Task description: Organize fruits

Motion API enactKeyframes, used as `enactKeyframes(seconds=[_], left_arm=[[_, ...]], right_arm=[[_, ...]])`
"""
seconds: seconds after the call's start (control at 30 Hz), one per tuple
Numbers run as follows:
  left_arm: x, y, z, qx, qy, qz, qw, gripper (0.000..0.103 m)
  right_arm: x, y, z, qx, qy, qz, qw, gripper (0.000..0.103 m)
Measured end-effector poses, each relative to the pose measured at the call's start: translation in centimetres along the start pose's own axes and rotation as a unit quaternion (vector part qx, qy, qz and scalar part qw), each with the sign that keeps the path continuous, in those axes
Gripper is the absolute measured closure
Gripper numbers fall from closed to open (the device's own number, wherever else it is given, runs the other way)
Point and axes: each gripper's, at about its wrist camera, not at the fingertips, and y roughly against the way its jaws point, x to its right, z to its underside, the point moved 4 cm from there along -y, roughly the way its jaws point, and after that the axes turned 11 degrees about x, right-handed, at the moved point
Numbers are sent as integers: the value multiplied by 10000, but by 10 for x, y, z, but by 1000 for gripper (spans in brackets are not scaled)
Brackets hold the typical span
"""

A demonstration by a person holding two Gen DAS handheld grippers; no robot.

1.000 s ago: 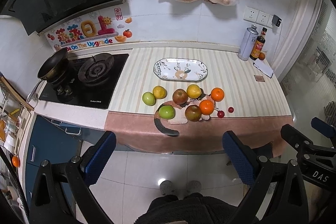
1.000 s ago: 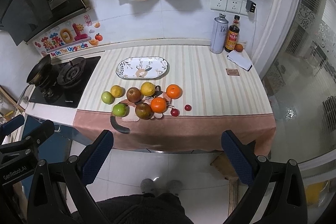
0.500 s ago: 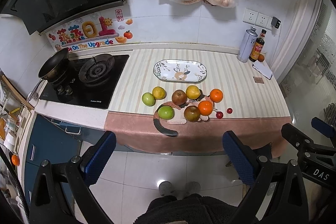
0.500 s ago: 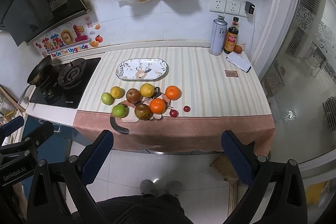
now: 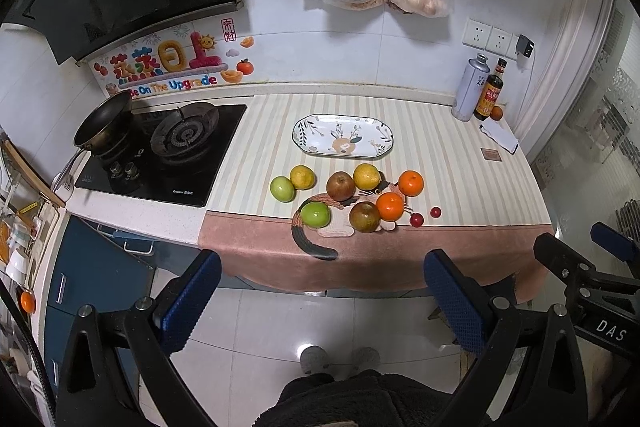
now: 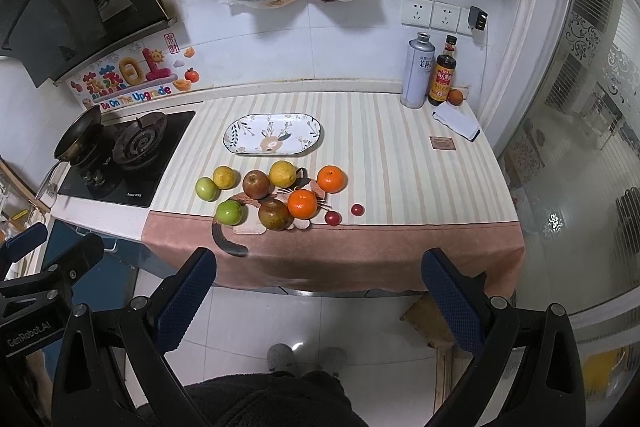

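Left gripper (image 5: 320, 301), right gripper (image 6: 316, 297): black frames, silver screws, blue textured pads (image 5: 454, 299). Person: dark fleece top (image 6: 272, 401), grey slippers (image 5: 340, 359).

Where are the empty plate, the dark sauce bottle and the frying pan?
plate (image 6: 273, 135): right wrist view, middle of its patterned face.
sauce bottle (image 6: 442, 77): right wrist view, on its label.
frying pan (image 5: 105, 118): left wrist view, inside of the bowl.
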Motion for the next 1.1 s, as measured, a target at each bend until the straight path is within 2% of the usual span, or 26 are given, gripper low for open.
enactKeyframes(seconds=[0.6,0.8,0.97,1.1], left_arm=[[2,2,-4,54,59,-59,10000,0],[5,-19,-17,216,125,-347,9991,0],[-6,-62,-19,271,249,-792,9962,0],[-27,-102,-20,143,318,-1208,9921,0]], right_arm=[[11,-6,-4,89,-184,-114,9997,0],[22,-42,-11,164,-411,-567,9974,0],[18,-90,-15,77,-308,-814,9962,0],[10,-140,-16,-140,-273,-888,9956,0]])
